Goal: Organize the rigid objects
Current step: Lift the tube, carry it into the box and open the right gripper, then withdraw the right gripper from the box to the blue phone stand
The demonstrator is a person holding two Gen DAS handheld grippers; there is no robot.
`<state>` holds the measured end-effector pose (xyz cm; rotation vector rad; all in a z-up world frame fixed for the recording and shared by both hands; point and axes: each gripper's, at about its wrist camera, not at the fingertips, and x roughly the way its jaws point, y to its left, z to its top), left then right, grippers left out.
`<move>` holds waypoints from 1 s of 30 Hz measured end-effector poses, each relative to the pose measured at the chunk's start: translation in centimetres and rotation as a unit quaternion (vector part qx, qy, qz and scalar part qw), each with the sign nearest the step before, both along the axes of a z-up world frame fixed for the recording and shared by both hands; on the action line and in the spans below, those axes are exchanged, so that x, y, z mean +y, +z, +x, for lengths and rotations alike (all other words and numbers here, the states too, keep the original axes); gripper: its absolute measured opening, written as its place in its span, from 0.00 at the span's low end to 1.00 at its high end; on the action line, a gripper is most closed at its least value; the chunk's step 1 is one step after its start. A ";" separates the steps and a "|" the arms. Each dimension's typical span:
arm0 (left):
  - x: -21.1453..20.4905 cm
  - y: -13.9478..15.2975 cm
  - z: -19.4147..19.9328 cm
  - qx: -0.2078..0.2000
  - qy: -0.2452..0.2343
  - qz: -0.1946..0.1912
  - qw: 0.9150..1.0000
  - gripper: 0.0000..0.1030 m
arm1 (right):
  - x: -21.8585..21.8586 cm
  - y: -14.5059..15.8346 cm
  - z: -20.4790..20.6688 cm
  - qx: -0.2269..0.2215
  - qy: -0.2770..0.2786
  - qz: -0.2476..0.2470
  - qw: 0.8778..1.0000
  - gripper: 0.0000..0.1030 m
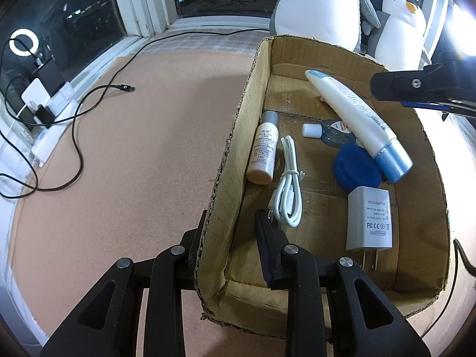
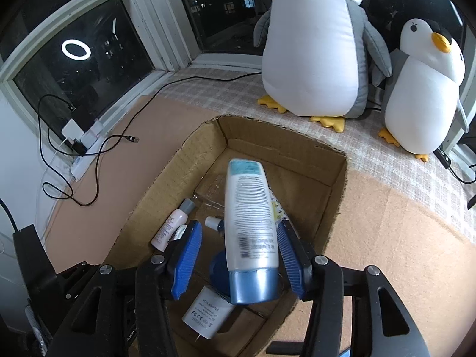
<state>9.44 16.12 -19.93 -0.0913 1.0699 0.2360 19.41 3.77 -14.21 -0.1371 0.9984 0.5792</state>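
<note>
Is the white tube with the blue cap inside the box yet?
Inside. The tube lies tilted within the cardboard box, resting on the blue lid.

grey charger (image 1: pixel 369 218): "AC/DC ADAPTER", "FC CE", "MADE IN CHINA"

The left claw (image 1: pixel 235 232) is seen clamped on the near left wall of the cardboard box (image 1: pixel 238 136), one finger outside the wall, the other inside, pitched steeply down. Its jaws are closed tight on the cardboard.

The right claw (image 2: pixel 238 255) is held above the same box, also angled down into it. A white tube with a blue cap (image 2: pixel 250 232) sits between its blue pads (image 2: pixel 187 255), but a gap can be spotted on both sides, so nothing's really being squeezed. From the left wrist view, its finger is seen over the box's far right side.
</note>
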 end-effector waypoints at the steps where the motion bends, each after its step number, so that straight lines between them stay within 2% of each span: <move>1: 0.0 0.0 0.0 0.000 0.000 0.000 1.000 0.26 | -0.2 0.1 0.0 0.000 -0.001 0.000 1.000 0.48; 15: 0.2 0.0 0.1 0.002 -0.008 -0.006 1.000 0.26 | -5.1 5.0 -2.7 -0.043 -0.052 -0.001 0.998 0.48; 25: 0.2 0.1 0.1 0.007 -0.021 0.000 1.000 0.26 | -10.4 9.9 -7.6 -0.089 -0.104 -0.004 0.991 0.48; 30: -0.1 0.1 0.1 0.008 -0.024 0.005 1.000 0.26 | -12.9 10.2 -9.8 -0.092 -0.129 -0.002 0.987 0.48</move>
